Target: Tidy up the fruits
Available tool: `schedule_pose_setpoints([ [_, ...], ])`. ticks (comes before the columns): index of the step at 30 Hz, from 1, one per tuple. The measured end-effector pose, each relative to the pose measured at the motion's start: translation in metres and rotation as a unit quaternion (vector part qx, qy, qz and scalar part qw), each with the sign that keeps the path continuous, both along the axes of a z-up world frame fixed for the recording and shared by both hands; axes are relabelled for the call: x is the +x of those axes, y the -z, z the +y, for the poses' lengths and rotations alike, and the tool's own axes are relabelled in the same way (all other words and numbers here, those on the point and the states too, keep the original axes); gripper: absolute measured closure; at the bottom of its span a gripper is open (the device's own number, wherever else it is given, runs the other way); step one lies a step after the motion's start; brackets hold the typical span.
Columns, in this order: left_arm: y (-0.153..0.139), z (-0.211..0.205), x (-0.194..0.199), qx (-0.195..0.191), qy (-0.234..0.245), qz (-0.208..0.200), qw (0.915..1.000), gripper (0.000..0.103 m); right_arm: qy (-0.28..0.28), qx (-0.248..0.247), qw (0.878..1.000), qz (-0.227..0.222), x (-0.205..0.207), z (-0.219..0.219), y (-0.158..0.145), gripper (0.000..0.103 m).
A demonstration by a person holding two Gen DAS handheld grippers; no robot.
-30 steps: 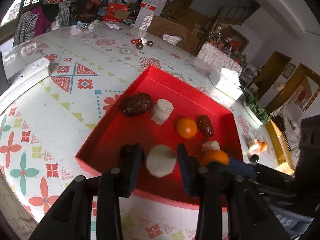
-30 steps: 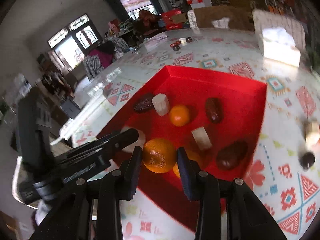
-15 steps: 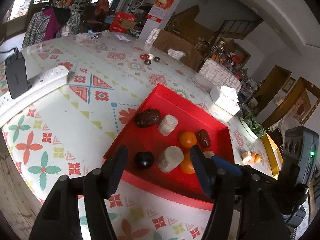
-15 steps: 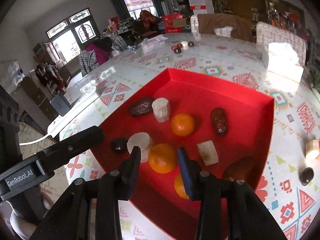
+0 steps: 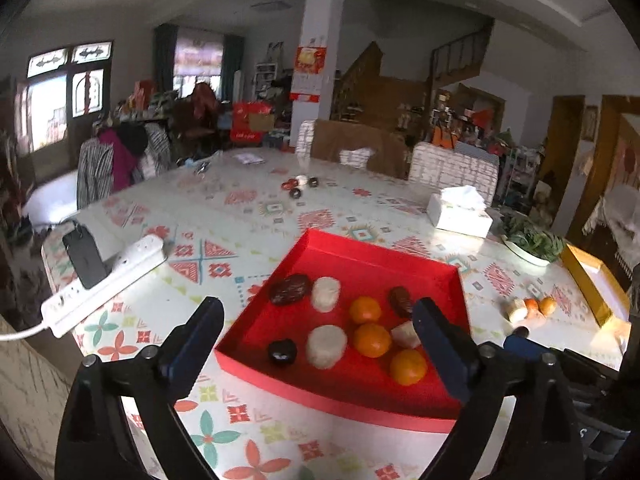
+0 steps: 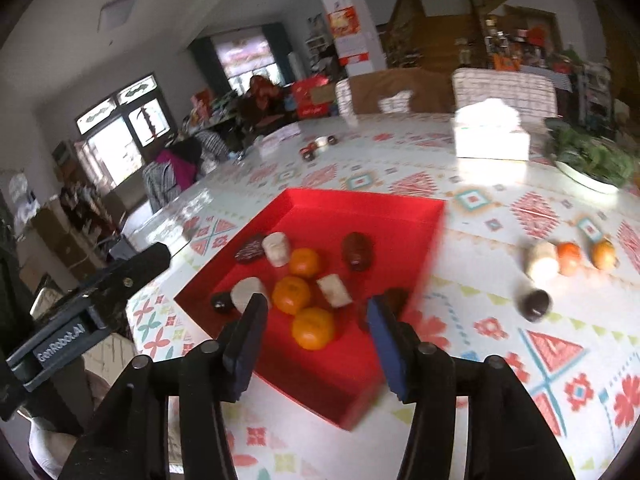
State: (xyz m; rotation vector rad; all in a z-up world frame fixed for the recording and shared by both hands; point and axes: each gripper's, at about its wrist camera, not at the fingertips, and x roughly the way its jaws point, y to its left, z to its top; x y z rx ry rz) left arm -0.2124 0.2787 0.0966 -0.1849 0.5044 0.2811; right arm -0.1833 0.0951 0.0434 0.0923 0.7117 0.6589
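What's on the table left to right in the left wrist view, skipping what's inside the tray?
Black adapter → white power strip → red tray → tissue box → pale fruit chunk → plate of greens → yellow box.

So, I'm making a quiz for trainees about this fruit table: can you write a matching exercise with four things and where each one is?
Things:
1. tissue box
2. power strip
3. oranges
4. small dark fruit

Places:
A. inside the red tray
B. loose on the tablecloth, right of the tray
C. far side of the table, beyond the tray
D. table's left edge, with a black charger plugged in

Pairs: 1-C, 2-D, 3-A, 4-B
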Motion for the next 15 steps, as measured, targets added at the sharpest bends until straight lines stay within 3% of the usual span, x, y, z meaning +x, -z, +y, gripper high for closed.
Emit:
schedule_pose_setpoints([
  [10,0.002,-0.060,0.006,0.057,0.030,0.024,0.9976,0.008,0.056,0.008,0.998,0.013,-0.007,-0.051,0.017,0.041],
  [15,0.006,-0.082,0.007,0.066,0.040,0.032,0.9965,0.008,0.076,0.015,0.997,0.012,-0.012,-0.075,0.022,0.040],
])
